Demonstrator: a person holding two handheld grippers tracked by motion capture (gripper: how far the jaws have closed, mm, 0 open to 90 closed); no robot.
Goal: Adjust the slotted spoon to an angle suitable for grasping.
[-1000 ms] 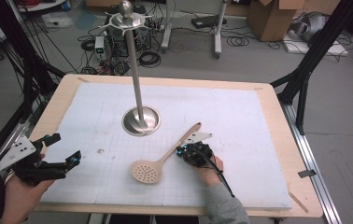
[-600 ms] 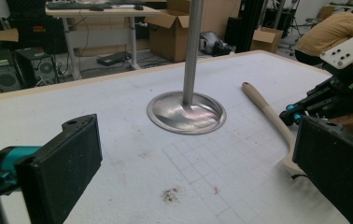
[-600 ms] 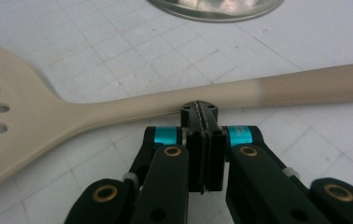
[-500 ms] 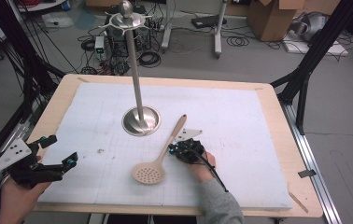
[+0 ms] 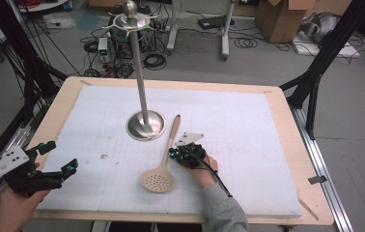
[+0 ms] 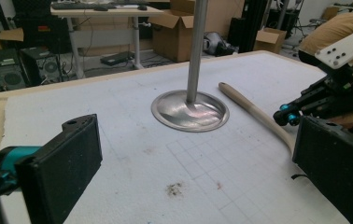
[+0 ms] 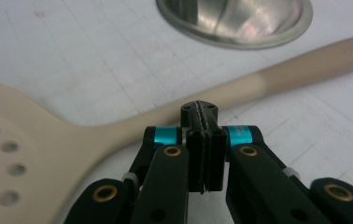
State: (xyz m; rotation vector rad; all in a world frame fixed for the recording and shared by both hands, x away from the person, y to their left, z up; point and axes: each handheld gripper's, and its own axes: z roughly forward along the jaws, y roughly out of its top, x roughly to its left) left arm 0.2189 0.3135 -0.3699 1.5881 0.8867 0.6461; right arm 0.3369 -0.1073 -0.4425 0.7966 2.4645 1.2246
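Slotted spoon (image 5: 162, 162) of pale beige plastic lies flat on the white mat (image 5: 248, 145) in the high view, a little toward the near edge and about midway between the left and right edges. Its round, perforated head points to the near edge, and its long handle runs away toward the far edge, ending just beside the base of the metal stand (image 5: 144, 123). That stand rises as a thin upright pole from a round, shiny foot near the middle of the mat. The right gripper (image 5: 173, 153) sits against the right side of the spoon's handle, its tips at the handle, with the person's grey sleeve (image 5: 224, 210) coming in from the near edge. The left gripper (image 5: 60, 159) hangs over the near left corner, well apart from the spoon, its jaws standing wide with nothing between them.

From the left gripper view, two black pads (image 6: 67, 163) frame the scene, far apart and empty. Beyond them the stand's foot (image 6: 189, 110) rests on the mat, the spoon handle (image 6: 254, 112) curves past it on the right, and the right gripper (image 6: 286, 114) touches that handle.

Right gripper view: the jaws are pressed together, pad against pad, holding nothing. Their closed tip (image 7: 199, 112) rests against the near side of the spoon handle (image 7: 277, 79), with the holed head (image 7: 6, 140) at the left and the stand's foot (image 7: 235, 18) at the top.
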